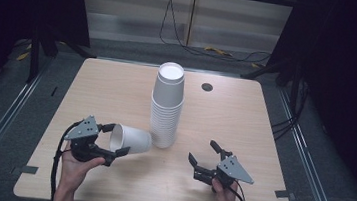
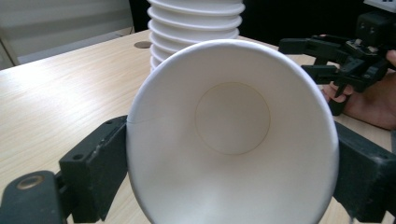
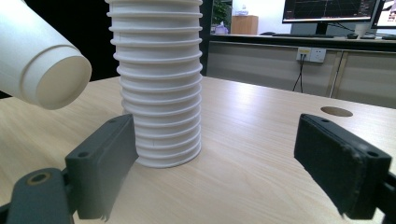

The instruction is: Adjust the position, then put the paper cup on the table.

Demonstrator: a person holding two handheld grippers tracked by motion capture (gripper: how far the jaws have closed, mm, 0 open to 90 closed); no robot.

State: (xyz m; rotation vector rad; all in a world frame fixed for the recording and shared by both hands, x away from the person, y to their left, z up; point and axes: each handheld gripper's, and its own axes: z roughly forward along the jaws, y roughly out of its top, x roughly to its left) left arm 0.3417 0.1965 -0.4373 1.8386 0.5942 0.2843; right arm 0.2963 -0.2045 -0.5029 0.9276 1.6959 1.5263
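A pale wooden bench [image 1: 117, 89] stands on grey floor in a dark room. A tall stack of white paper cups [image 1: 166, 107] stands upright mid-bench. The left hand-held gripper [image 1: 114, 139] clamps an empty paper cup [image 1: 131, 139] by its rim, sideways, beside the stack. The right hand-held gripper [image 1: 201, 157] is open, holding nothing.

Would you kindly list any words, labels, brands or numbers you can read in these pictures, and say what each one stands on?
None can be read.
The held paper cup is plain white, with no print.
The stack of cups is plain white too.
The monitor in the background shows lines and marks too small and blurred to read.
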